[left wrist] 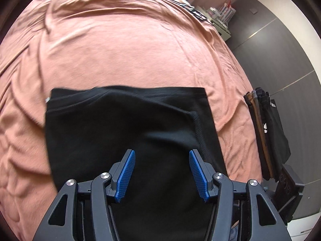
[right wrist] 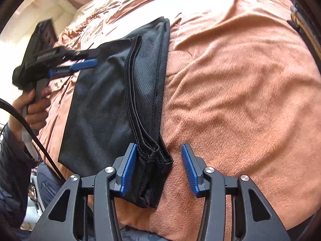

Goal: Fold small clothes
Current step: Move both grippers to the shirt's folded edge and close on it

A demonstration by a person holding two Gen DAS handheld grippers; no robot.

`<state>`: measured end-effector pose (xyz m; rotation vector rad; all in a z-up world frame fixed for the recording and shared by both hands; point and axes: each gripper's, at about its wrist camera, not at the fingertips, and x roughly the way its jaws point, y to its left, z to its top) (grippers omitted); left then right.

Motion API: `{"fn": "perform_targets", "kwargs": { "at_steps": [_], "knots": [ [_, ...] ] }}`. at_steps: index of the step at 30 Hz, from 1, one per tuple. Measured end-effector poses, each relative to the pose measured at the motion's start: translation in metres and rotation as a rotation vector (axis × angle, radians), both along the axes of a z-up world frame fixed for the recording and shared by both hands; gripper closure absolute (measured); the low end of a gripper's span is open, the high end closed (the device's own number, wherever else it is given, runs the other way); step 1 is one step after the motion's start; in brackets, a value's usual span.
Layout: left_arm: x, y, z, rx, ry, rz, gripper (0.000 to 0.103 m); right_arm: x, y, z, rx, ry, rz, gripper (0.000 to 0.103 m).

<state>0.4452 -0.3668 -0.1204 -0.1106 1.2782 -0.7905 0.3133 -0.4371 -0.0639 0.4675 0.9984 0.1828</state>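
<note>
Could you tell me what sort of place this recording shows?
Most likely a bedroom: the folded black garment lies on a bed under a wrinkled salmon-pink blanket, with grey wardrobe-like panels beside it.

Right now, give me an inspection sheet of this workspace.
Surface: peach blanket, wrinkled, covering the bed.
Job's things: black garment, folded into a rectangle, flat on the blanket.
Clutter: nothing seen on the blanket.
Grippers: left gripper open over the garment; right gripper open, straddling the garment's near corner.
Cables: black cable beside the hand holding the left gripper.
Surroundings: hanging clothes beside the bed; grey wall panels.
</note>
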Motion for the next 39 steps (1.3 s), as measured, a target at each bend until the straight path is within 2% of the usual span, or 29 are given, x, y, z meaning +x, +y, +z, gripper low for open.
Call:
{"fn": "perform_targets", "kwargs": {
  "at_steps": [6,9,12,16,22,28,33,35,39],
  "knots": [
    [-0.012,0.037,-0.001,0.027,0.01,0.048,0.046,0.0,-0.006,-0.007,0.065,0.023,-0.017,0.061],
    [-0.02,0.054,0.0,0.032,0.008,0.072,0.046,-0.001,-0.007,-0.009,0.093,0.032,-0.016,0.071],
    [-0.026,0.07,0.0,0.029,0.011,0.098,0.046,0.0,-0.008,-0.01,0.092,0.041,-0.023,0.075],
    [-0.036,0.087,-0.005,0.042,0.028,0.109,0.046,-0.002,-0.007,-0.01,0.106,0.044,-0.022,0.087],
    [-0.046,0.106,-0.015,0.062,0.054,0.126,0.046,-0.005,0.0,-0.008,0.108,0.03,-0.028,0.091],
    [-0.06,0.117,-0.032,0.069,0.122,0.103,0.046,-0.01,0.001,-0.008,0.134,0.029,-0.026,0.091],
    [-0.078,0.128,-0.037,0.044,0.147,0.086,0.057,-0.013,0.002,-0.009,0.132,0.023,-0.026,0.091],
    [-0.085,0.132,-0.039,0.038,0.16,0.081,0.067,-0.013,0.002,-0.01,0.132,0.021,-0.028,0.092],
    [-0.098,0.135,-0.041,0.037,0.165,0.061,0.075,-0.011,0.001,-0.012,0.128,0.021,-0.037,0.091]
  ]
}}
